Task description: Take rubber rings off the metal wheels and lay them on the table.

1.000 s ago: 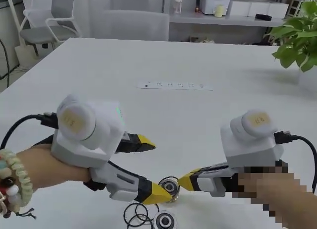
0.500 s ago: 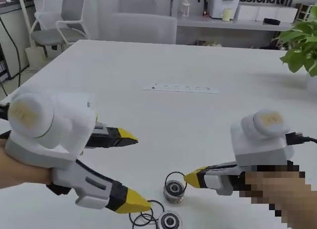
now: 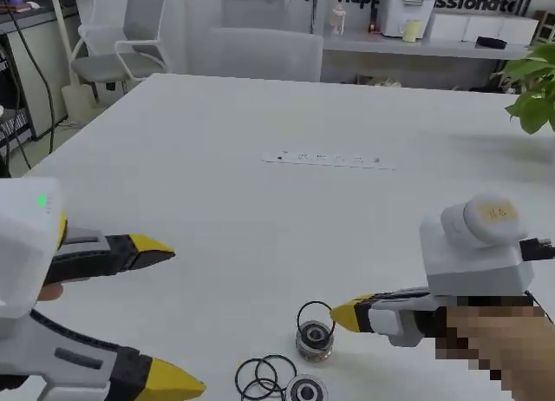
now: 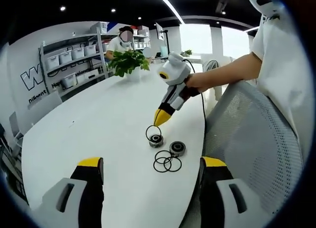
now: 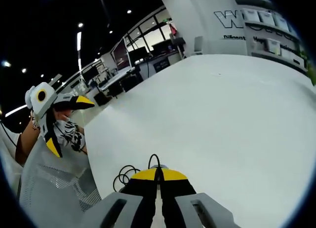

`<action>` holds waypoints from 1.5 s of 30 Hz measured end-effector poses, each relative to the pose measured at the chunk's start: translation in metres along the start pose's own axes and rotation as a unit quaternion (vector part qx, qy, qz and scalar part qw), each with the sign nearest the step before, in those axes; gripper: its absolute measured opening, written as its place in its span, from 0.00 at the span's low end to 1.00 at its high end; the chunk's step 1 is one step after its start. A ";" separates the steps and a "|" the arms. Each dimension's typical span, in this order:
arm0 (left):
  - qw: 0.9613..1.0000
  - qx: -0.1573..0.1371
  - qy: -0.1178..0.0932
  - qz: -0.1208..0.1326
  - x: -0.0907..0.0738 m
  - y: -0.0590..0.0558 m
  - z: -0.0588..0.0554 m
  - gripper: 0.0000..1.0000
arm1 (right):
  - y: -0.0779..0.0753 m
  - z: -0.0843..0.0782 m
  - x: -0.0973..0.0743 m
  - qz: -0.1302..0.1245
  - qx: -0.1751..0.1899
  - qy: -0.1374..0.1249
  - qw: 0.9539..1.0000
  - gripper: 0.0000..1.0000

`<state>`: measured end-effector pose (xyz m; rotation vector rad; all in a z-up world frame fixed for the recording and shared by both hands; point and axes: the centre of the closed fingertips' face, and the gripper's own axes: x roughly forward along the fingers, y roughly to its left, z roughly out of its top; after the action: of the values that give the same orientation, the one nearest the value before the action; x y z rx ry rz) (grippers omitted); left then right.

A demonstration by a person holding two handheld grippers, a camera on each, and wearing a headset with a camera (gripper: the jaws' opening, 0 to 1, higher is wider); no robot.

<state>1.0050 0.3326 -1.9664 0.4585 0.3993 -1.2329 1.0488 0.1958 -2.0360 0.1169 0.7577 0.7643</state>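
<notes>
Rubber ring (image 3: 313,307) stands upright over its metal wheel (image 3: 314,336), pinched in the closed jaws of the right gripper (image 3: 338,314), probably to peel it free. Freed rings (image 3: 264,375) lie on the table (image 3: 260,210) beside a second wheel (image 3: 305,391). The left gripper (image 4: 151,162) hangs wide open, clear of the work.

Left gripper (image 3: 176,318) low at the person's left, jaws spread wide, right gripper (image 3: 342,314) roughly level, pointing toward it, jaws pressed together
</notes>
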 end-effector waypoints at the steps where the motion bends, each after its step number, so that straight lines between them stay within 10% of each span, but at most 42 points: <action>1: 1.000 -0.002 0.001 0.003 -0.002 -0.001 -0.003 0.79 | 0.000 0.000 0.000 0.001 0.000 0.000 1.000 0.00; 22: 0.995 -0.083 -0.003 0.051 -0.015 -0.012 -0.037 0.78 | 0.032 0.005 0.009 0.048 -0.013 -0.002 0.999 0.00; 45: 0.991 -0.126 -0.009 0.051 -0.013 -0.014 -0.045 0.75 | 0.088 -0.038 0.046 0.116 -0.048 0.082 0.989 0.00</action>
<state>0.9858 0.3632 -1.9988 0.2481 0.5025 -1.0703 0.9944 0.2844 -2.0588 0.0563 0.8703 1.0403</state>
